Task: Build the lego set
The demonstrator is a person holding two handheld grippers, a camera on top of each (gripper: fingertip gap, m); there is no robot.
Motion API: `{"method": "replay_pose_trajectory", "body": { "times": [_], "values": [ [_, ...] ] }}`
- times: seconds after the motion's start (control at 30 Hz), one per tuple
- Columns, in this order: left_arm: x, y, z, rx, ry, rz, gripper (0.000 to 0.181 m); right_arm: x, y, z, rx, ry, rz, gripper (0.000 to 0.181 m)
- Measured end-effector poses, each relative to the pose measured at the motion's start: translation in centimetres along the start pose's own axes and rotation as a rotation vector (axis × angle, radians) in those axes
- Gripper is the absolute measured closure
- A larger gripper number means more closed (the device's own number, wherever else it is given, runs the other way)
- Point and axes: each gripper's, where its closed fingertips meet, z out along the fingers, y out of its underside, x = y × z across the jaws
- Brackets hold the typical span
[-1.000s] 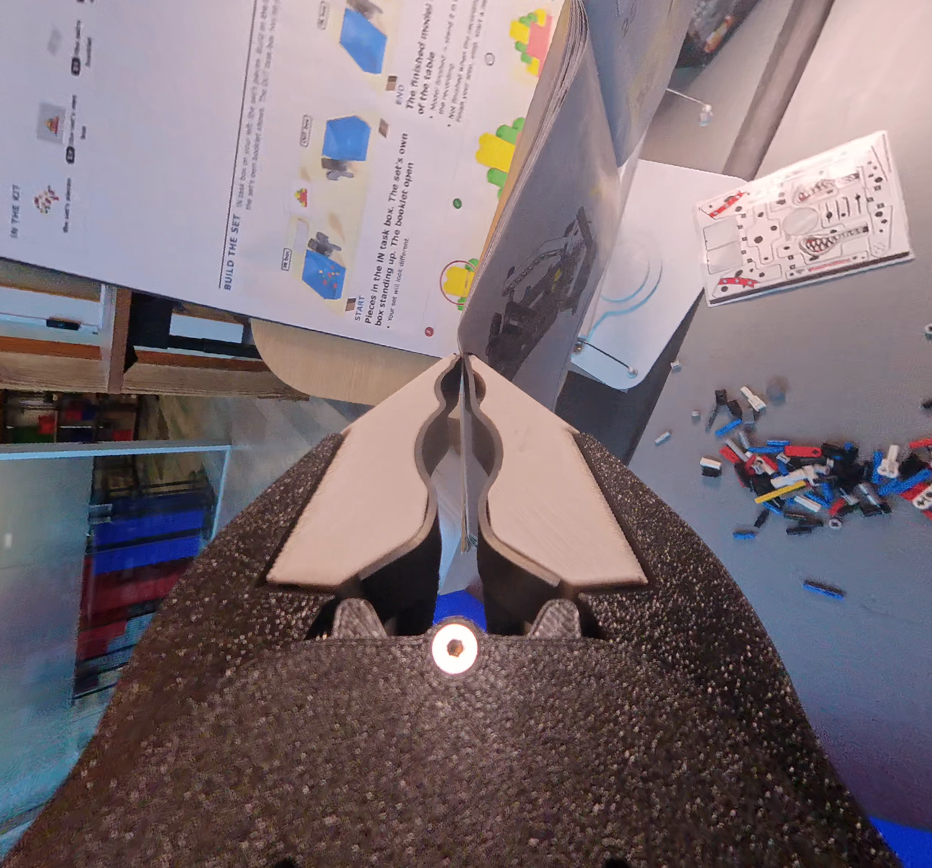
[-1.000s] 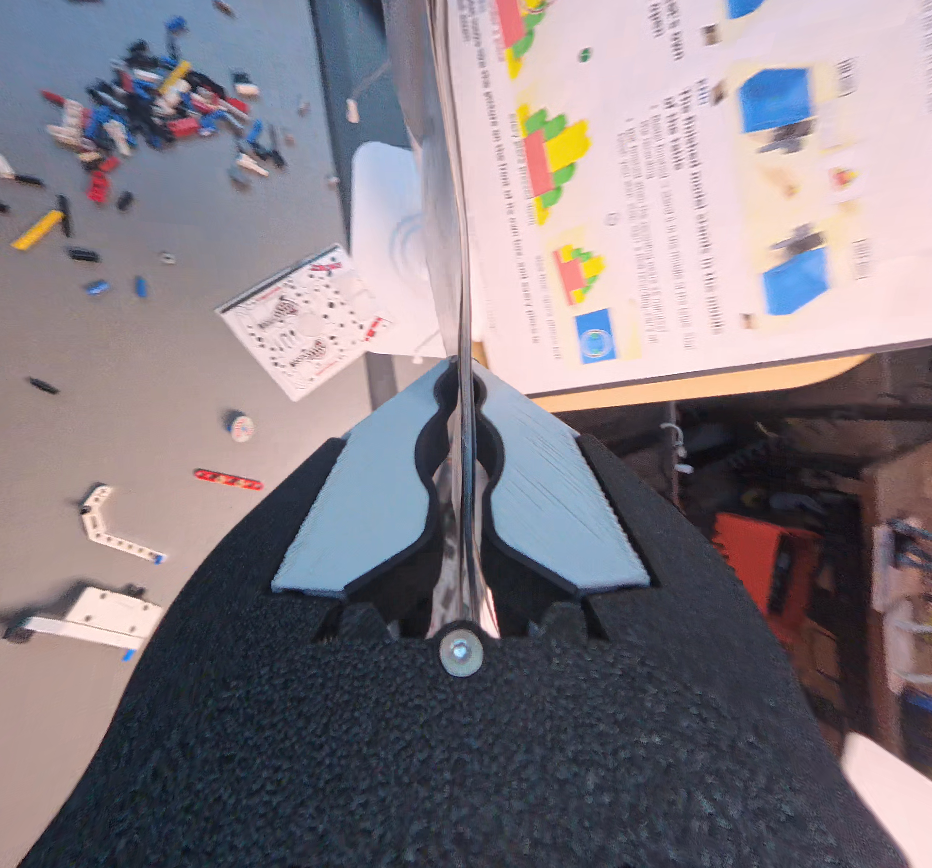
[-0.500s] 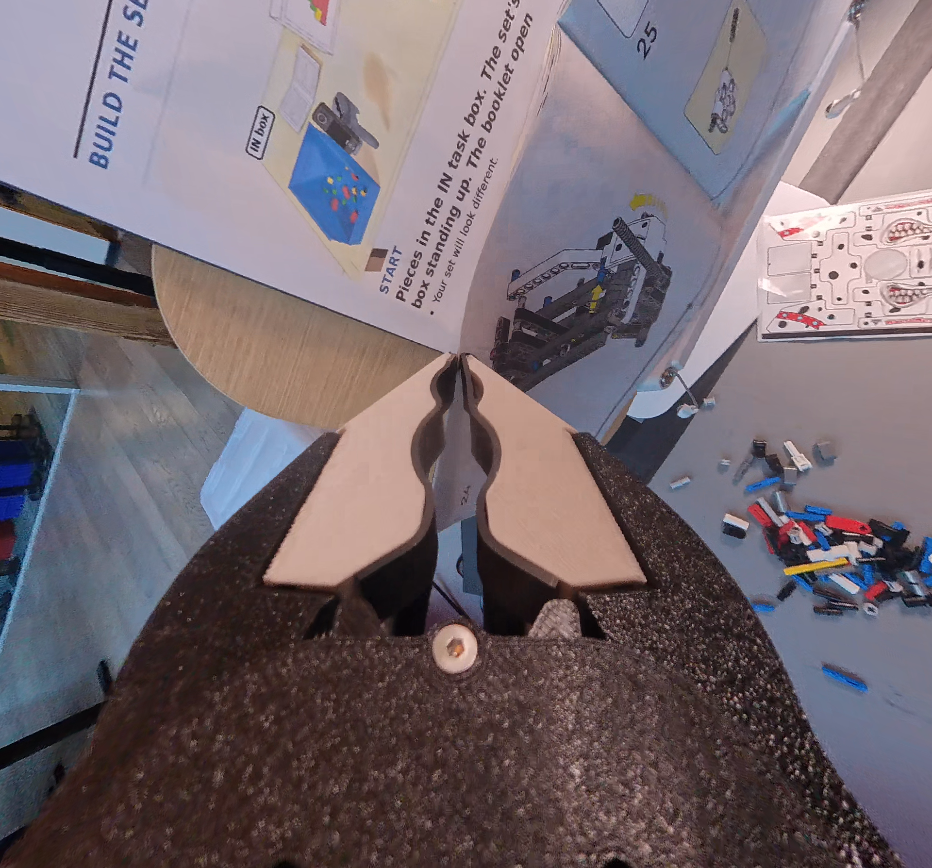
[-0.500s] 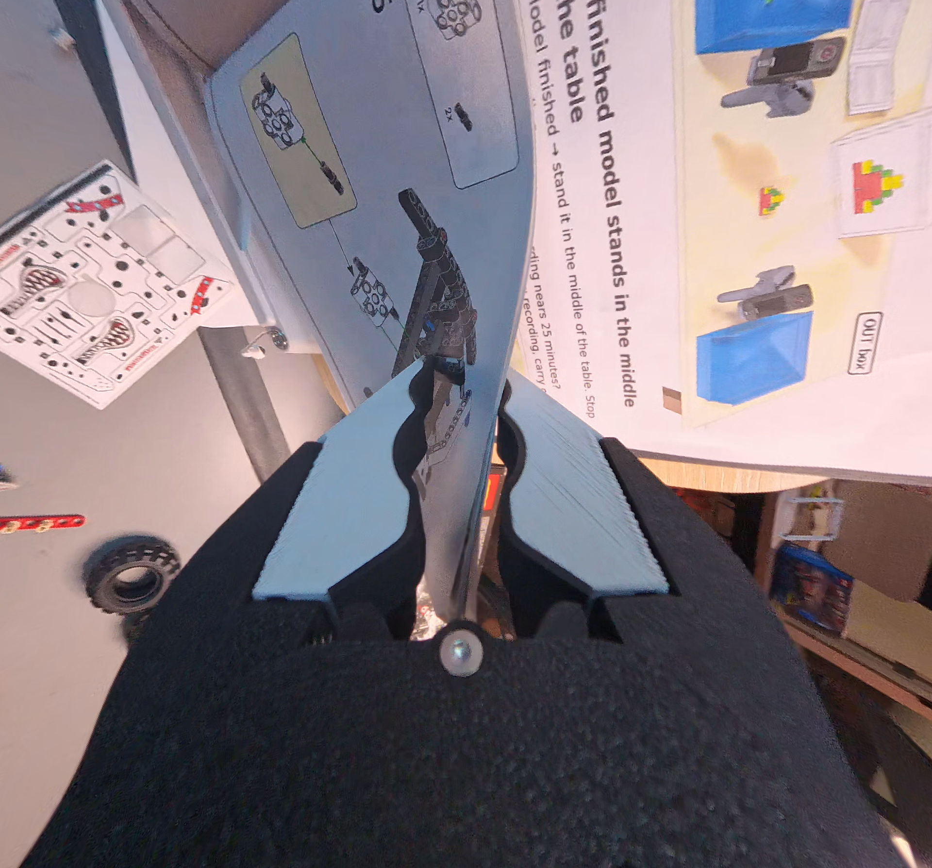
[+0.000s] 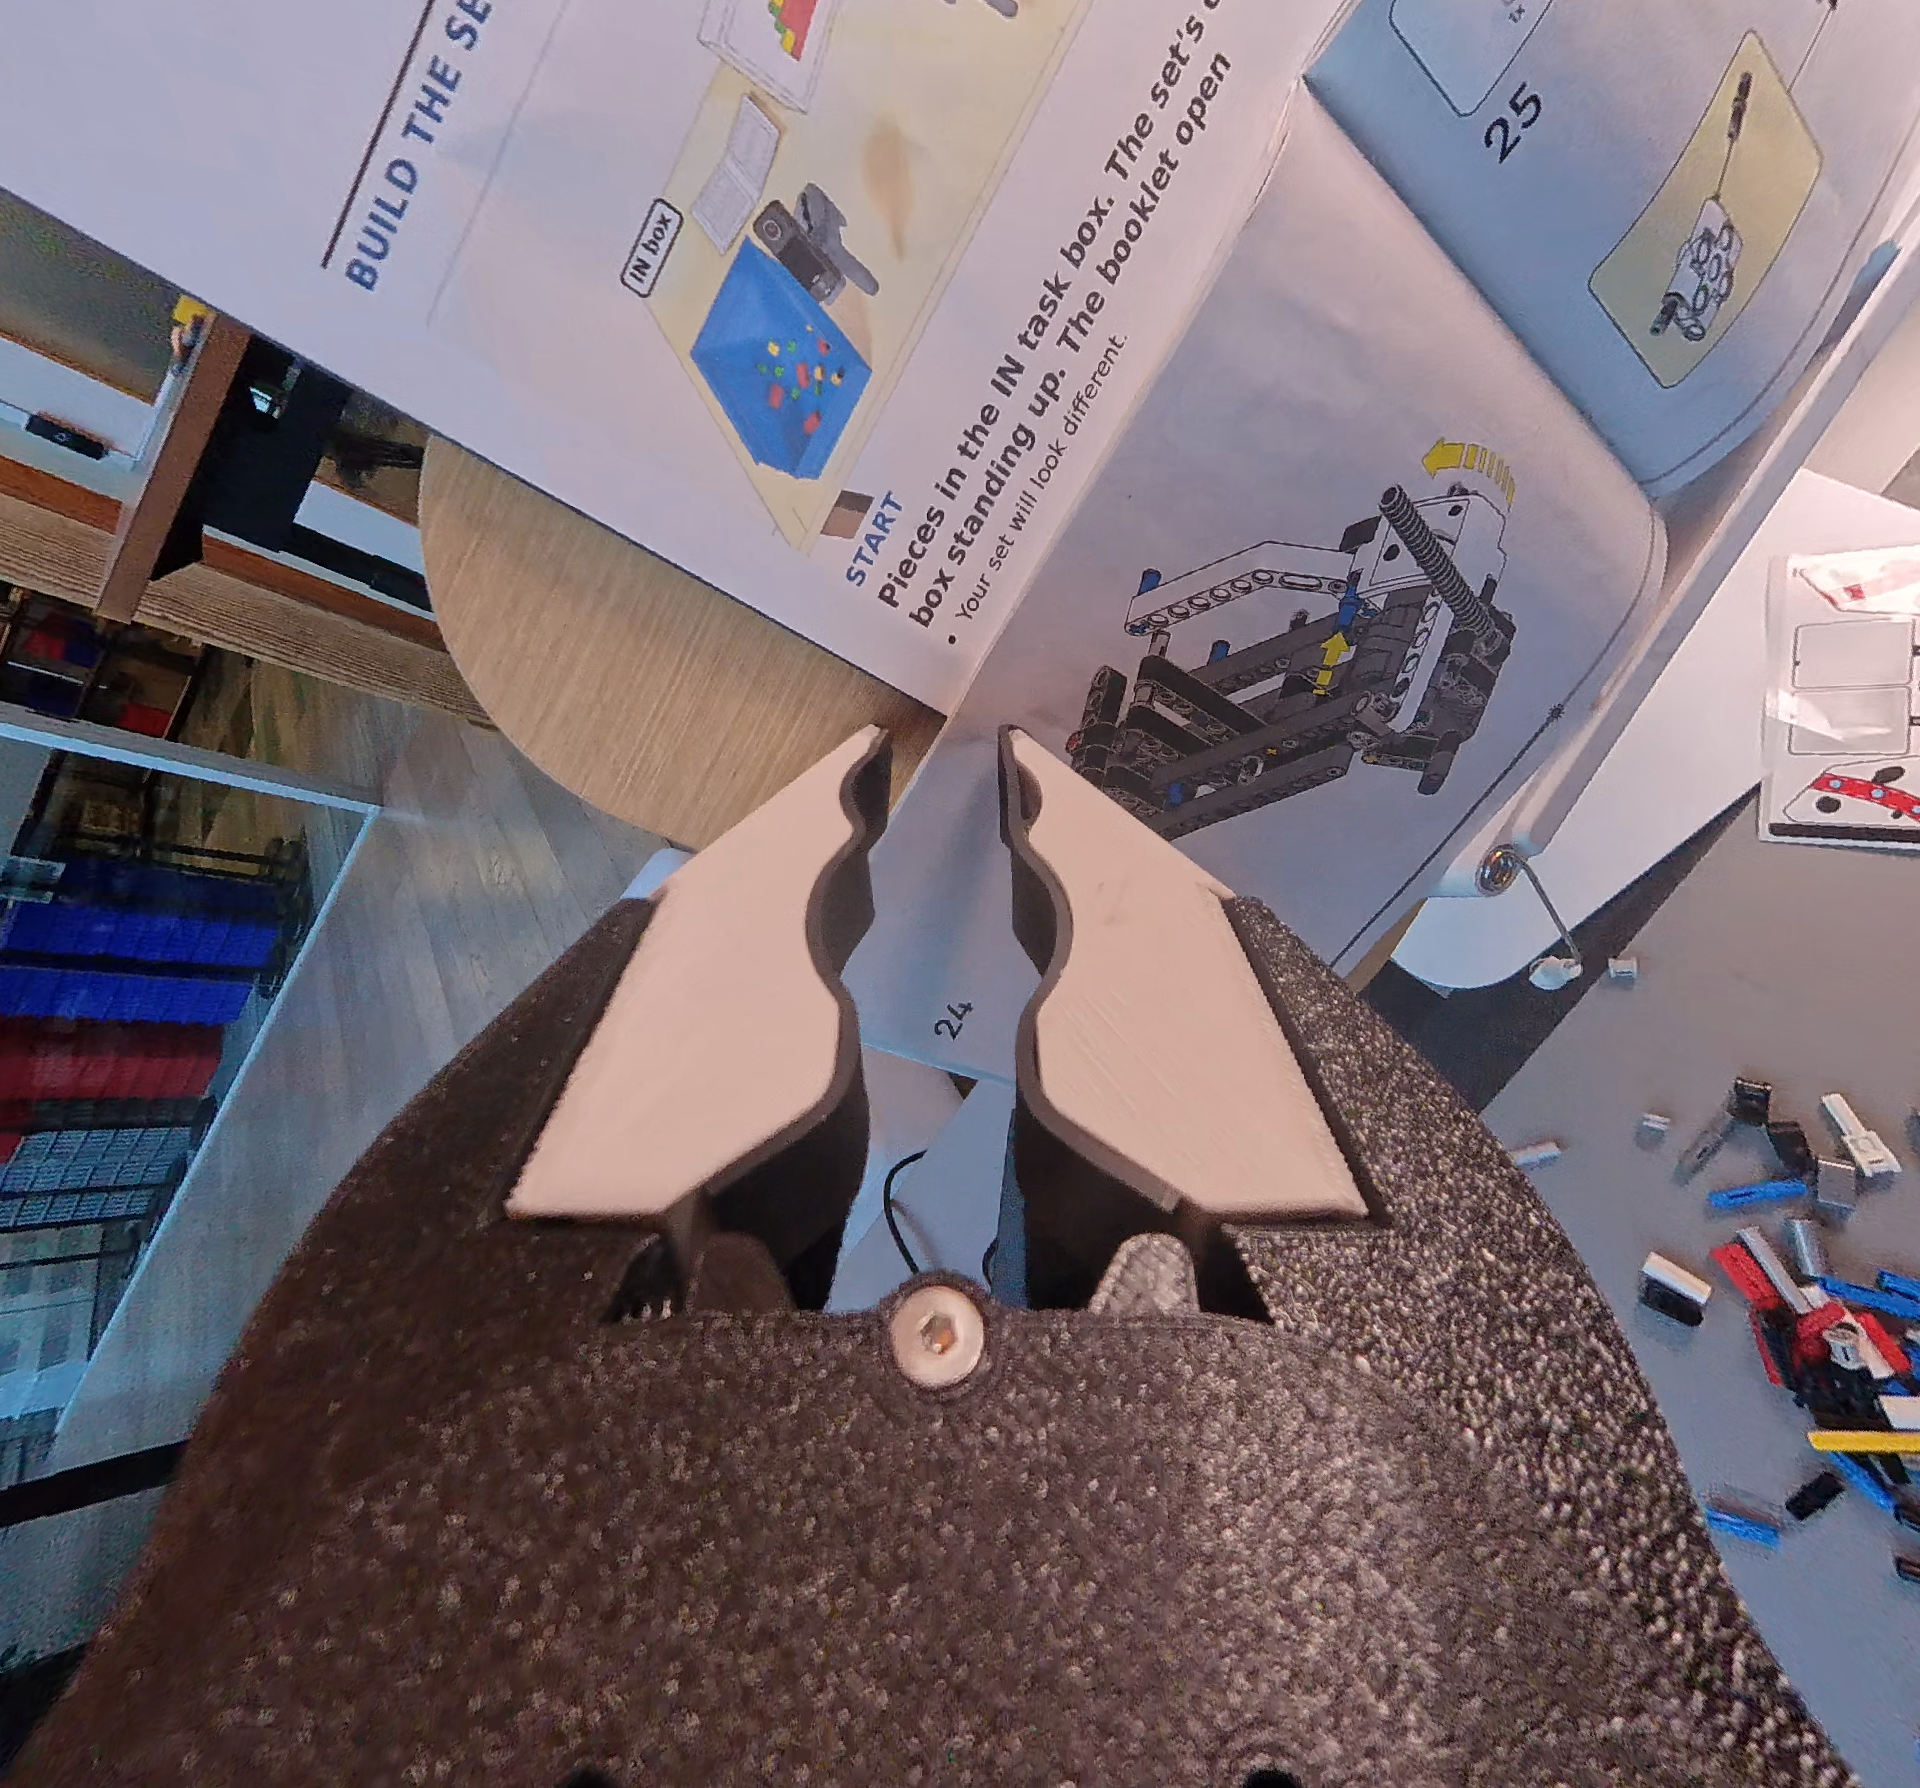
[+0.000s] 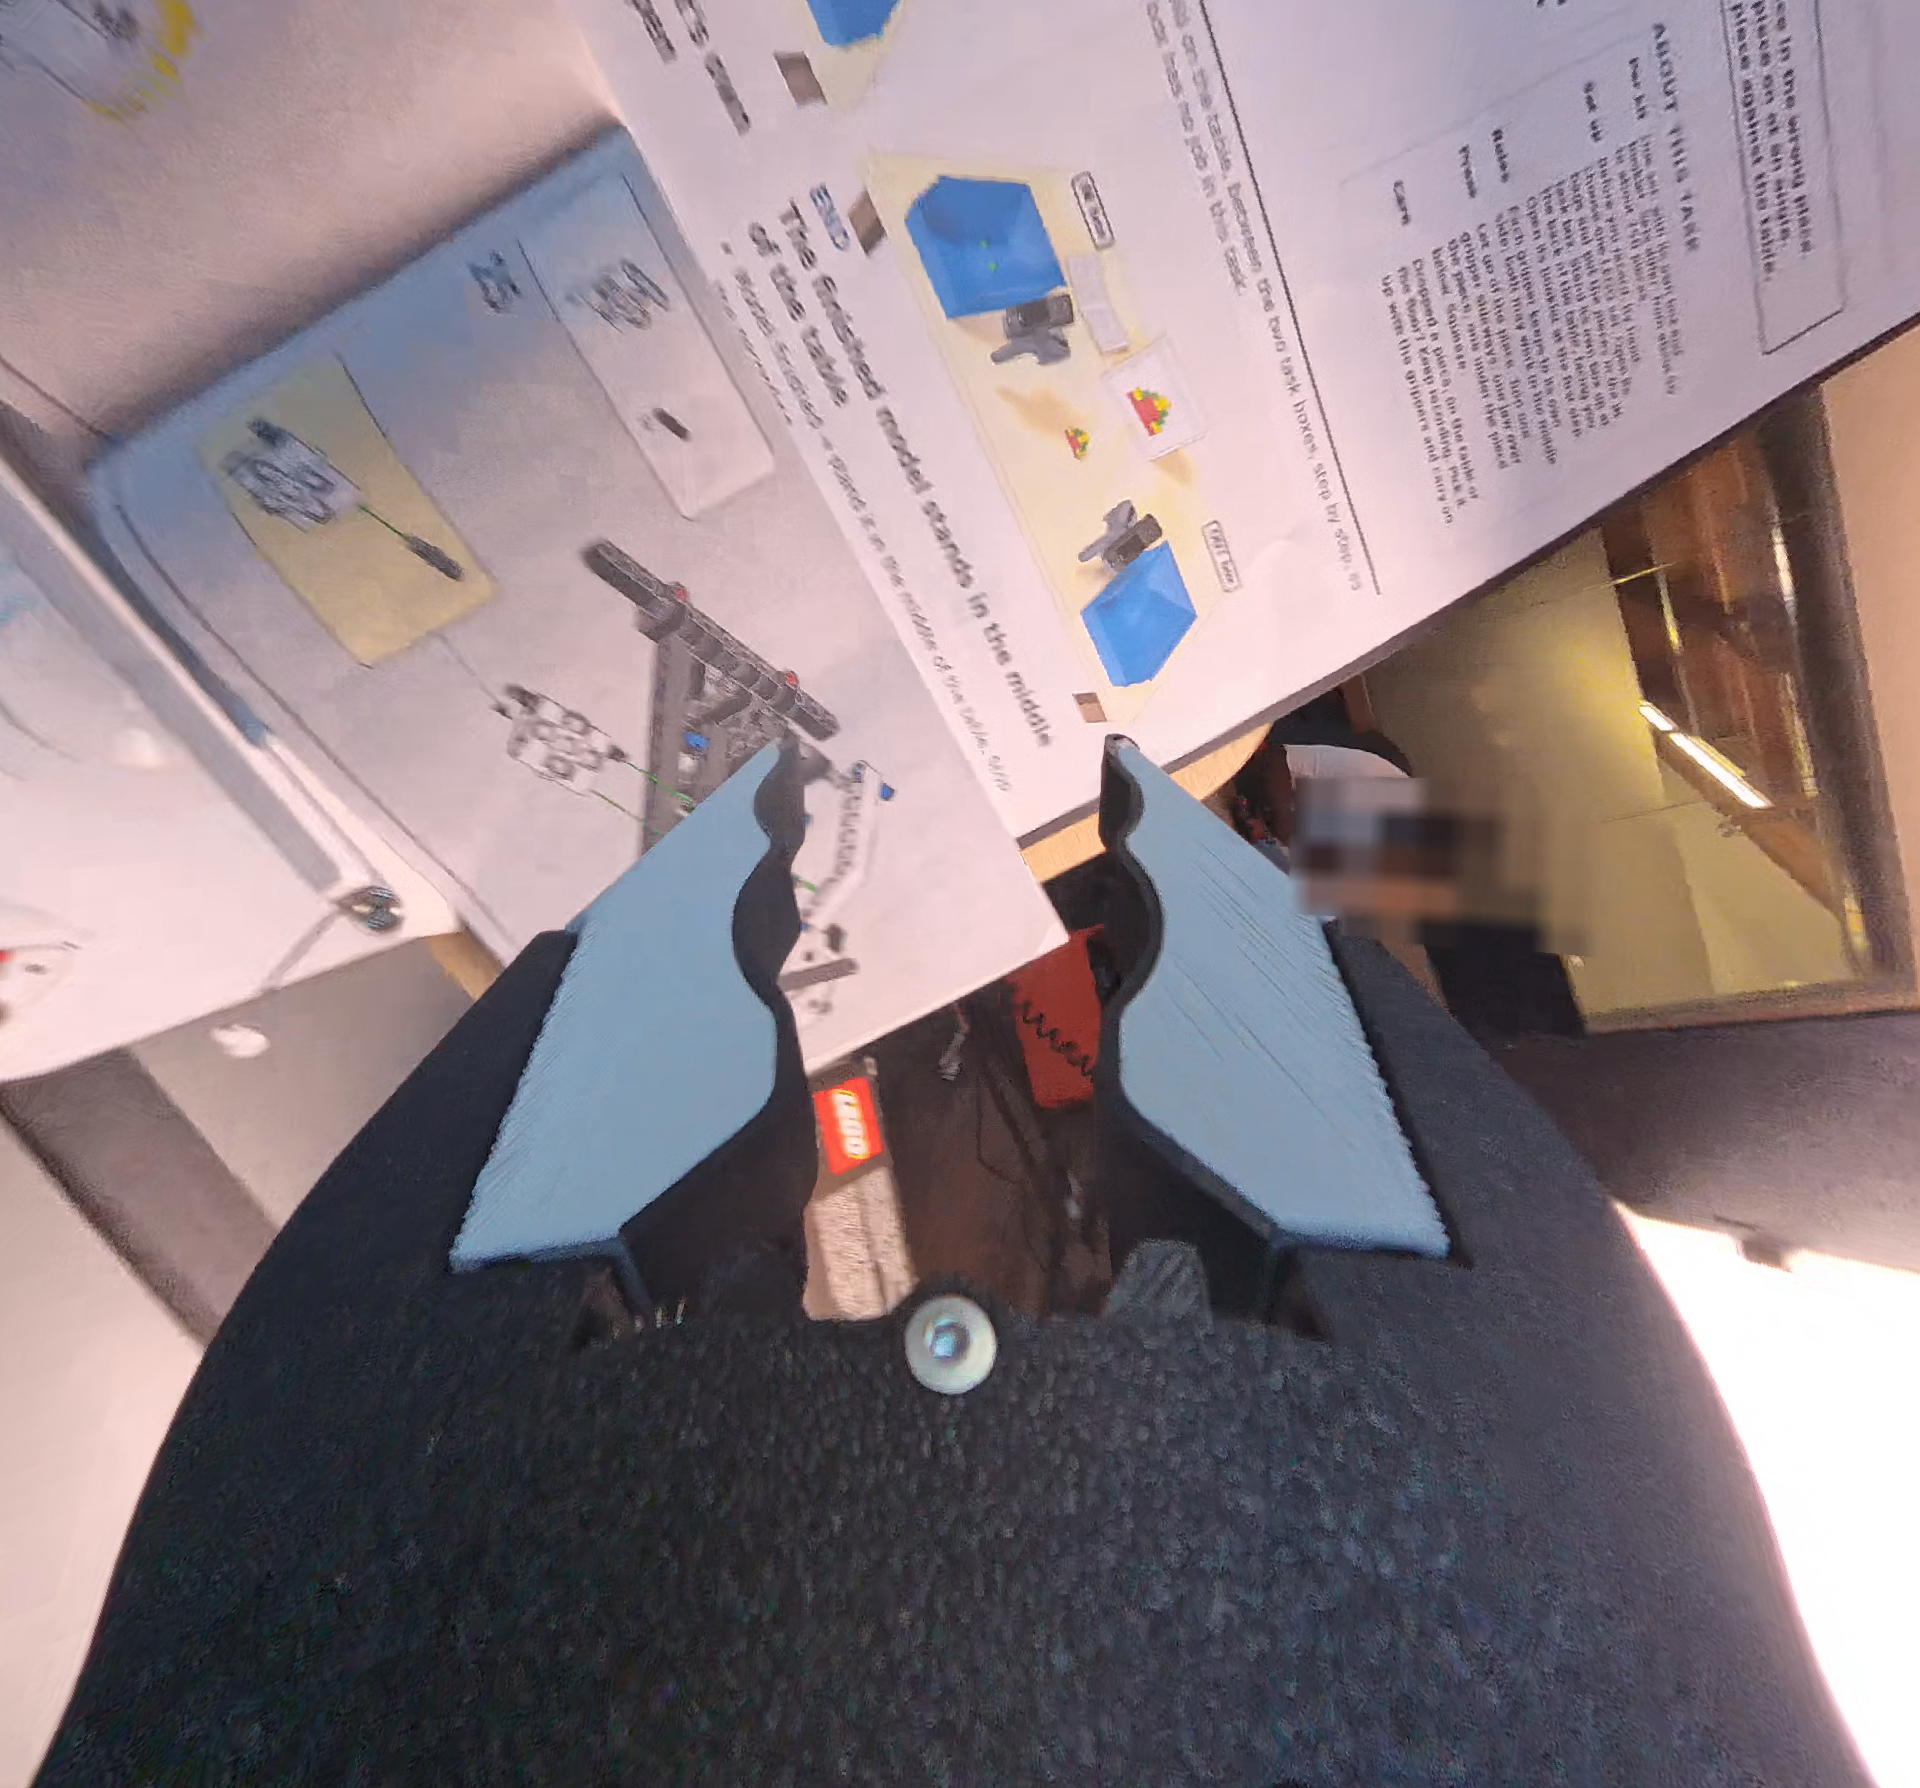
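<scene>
Lego set not in either tool. Nearest, in the left wrist view, left tool [image 5: 943,741] released, jaws a narrow gap apart. Lower corner of an open booklet [image 5: 1299,491] page just behind that gap, no longer pinched as half a second ago. In the right wrist view, right tool [image 6: 945,751] spread wider, likewise let go of the page clamped a moment before; page edge of the booklet [image 6: 520,543] just behind the left finger, picture blurred.

Beyond the fingers, booklet propped open on a white stand [image 5: 1714,626], showing a build step with a grey and white assembly. Behind the booklet, a large white task sheet [image 5: 727,128] with drawings of blue boxes. Farther right in the left wrist view, on the grey tabletop [image 5: 1662,1063], a sticker sheet [image 5: 1849,699] and a heap of loose pieces [image 5: 1808,1323] in black, blue, red and white, well apart from both tools.

Judging from this: page turn finished, booklet left standing at the next step, both tools free to fetch pieces. Building seemingly far from complete; no assembled model in view.
</scene>
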Motion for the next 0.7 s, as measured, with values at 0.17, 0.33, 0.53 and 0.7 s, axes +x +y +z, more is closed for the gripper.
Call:
{"method": "replay_pose_trajectory", "body": {
  "times": [0.17, 0.33, 0.53, 0.7],
  "values": [
    [-1.0, -1.5, -1.8, 0.166, -0.051, -0.115, 0.145, -7.1, -1.6, -0.9, 0.102, -0.139, 0.338, 0.135],
    [0.0, -2.2, -5.2, 0.388, -0.068, -0.381, 0.134, -10.6, -0.2, 1.4, 0.094, -0.108, 0.568, 0.133],
    [4.8, 2.0, -3.3, 0.388, -0.122, -0.47, 0.115, -11.3, 0.2, 2.6, 0.134, -0.048, 0.607, 0.13],
    [7.5, 3.8, -0.5, 0.363, -0.129, -0.523, 0.099, -10.4, 0.6, 1.5, 0.159, -0.042, 0.638, 0.128]
  ]
}}
